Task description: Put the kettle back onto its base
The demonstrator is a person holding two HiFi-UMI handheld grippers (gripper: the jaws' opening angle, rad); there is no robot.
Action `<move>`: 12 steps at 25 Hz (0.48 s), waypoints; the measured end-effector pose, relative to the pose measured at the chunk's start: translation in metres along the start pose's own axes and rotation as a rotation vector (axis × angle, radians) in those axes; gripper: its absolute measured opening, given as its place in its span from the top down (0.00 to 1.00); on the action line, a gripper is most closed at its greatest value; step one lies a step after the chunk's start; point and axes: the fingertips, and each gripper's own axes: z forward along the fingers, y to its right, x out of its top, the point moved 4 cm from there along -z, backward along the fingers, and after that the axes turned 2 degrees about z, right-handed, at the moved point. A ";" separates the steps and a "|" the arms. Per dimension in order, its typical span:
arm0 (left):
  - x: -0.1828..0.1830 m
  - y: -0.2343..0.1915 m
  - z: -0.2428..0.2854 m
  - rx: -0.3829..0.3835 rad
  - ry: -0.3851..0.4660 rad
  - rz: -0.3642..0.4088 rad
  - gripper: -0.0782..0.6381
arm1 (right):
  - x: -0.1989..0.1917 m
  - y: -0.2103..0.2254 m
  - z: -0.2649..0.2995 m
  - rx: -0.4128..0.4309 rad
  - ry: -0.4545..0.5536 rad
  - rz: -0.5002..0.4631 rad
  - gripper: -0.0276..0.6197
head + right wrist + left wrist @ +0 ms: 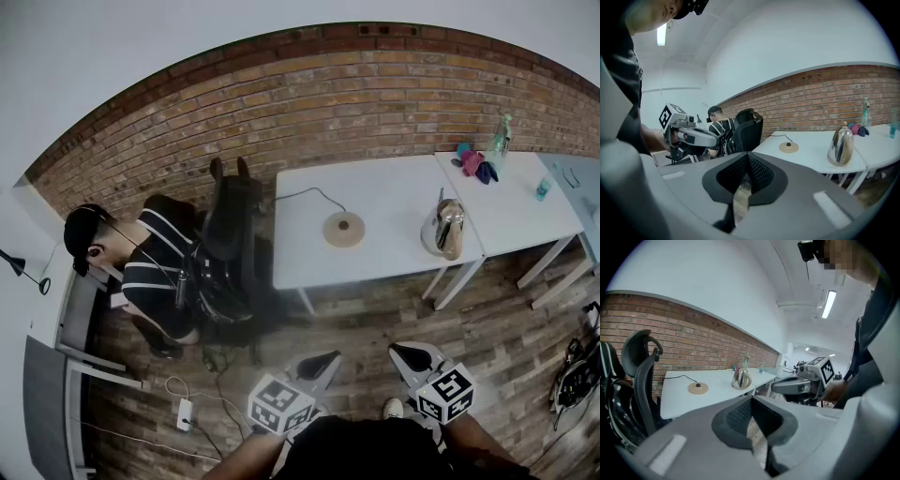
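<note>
A shiny metal kettle (pixel 444 228) stands near the right end of a white table (pixel 394 258). Its round tan base (pixel 344 229) sits apart to the left, mid-table, with a black cord running to the wall. Both grippers hover low over the wooden floor, well short of the table. My left gripper (pixel 330 357) is shut and empty, and so is my right gripper (pixel 400 350). The left gripper view shows the kettle (pixel 740 378) right of the base (pixel 698 388), beyond its shut jaws. In the right gripper view the kettle (pixel 841 146) and base (pixel 789 147) lie far ahead.
A person (pixel 150 262) sits by a black office chair (pixel 230 220) left of the table. A second white table (pixel 525 220) adjoins on the right, holding a spray bottle (pixel 499 141) and cloths (pixel 474 162). A power strip (pixel 185 413) and cables lie on the floor.
</note>
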 end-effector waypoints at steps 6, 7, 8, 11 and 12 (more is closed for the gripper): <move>0.004 0.000 0.001 0.001 0.002 0.006 0.89 | 0.000 0.003 0.001 -0.004 -0.004 0.002 0.92; 0.003 0.001 0.001 -0.001 0.000 0.006 0.89 | -0.001 0.003 0.001 -0.006 -0.004 0.003 0.92; 0.002 0.002 0.001 -0.002 -0.002 0.005 0.89 | -0.001 0.004 0.000 -0.007 -0.004 0.005 0.92; 0.001 0.003 0.001 -0.002 -0.003 0.003 0.89 | -0.001 0.005 -0.001 -0.003 0.013 0.028 0.92; 0.001 0.003 0.001 -0.002 -0.002 0.002 0.89 | 0.000 0.005 -0.001 0.004 0.023 0.044 0.92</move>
